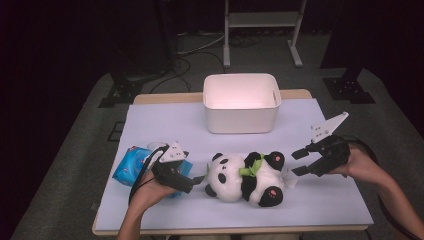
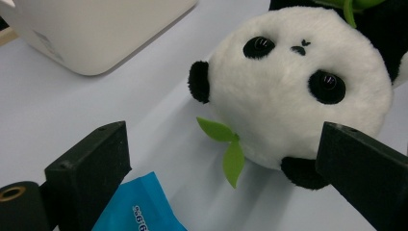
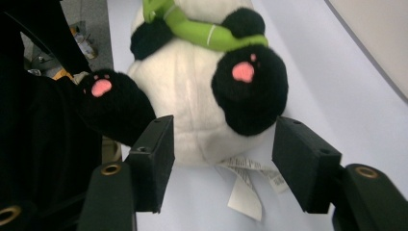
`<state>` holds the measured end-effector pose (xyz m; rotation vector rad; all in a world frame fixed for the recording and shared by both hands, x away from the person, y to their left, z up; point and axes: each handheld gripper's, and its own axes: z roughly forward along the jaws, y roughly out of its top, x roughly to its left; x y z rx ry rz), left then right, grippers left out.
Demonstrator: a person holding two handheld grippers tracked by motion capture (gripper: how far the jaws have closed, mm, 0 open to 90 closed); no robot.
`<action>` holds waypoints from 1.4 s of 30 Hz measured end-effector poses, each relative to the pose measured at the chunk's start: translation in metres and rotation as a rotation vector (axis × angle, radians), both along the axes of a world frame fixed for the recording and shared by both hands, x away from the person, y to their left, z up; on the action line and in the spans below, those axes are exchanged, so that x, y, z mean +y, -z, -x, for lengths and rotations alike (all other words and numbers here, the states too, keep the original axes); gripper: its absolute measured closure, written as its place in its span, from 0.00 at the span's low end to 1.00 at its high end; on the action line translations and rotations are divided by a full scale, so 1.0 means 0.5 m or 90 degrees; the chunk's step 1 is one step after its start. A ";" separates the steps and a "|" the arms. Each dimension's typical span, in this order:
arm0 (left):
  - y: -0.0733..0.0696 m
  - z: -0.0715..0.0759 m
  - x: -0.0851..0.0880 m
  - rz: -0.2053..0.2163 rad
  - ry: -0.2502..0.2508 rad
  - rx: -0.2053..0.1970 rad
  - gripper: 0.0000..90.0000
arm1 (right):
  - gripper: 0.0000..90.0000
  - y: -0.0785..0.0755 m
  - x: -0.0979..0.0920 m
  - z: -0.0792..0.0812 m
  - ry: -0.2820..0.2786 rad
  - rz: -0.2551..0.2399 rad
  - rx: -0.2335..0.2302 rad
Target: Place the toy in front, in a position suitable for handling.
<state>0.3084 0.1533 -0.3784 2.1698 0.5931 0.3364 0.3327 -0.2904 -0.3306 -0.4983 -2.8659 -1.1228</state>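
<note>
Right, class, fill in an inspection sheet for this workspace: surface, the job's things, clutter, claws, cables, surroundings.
Surface: pale sheet over the table.
Job's things: plush panda lying on its side, head toward the left claw; white bin behind it.
Clutter: blue packet beside the left claw.
Claws: both open; right claw at the panda's feet, not gripping.
Cables: black lead trailing from the left claw.
Surroundings: dark room, metal frame behind.

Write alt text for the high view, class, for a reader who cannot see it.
A toy panda lies on its back on a white table between two hand-held grippers, the left gripper by its head and the right gripper open by its feet. A blue packet lies under the left gripper, and a white bin stands behind the panda.
</note>
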 end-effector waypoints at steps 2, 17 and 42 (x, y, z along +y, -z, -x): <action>-0.002 0.000 -0.001 -0.003 0.003 -0.001 0.05 | 0.41 0.012 -0.014 0.006 0.010 -0.006 0.004; -0.034 -0.008 0.018 -0.010 0.024 -0.022 0.11 | 0.36 0.079 -0.044 0.033 0.028 -0.008 0.032; -0.052 -0.055 0.125 -0.046 0.030 0.015 0.37 | 0.34 0.107 -0.062 0.044 0.041 0.005 0.041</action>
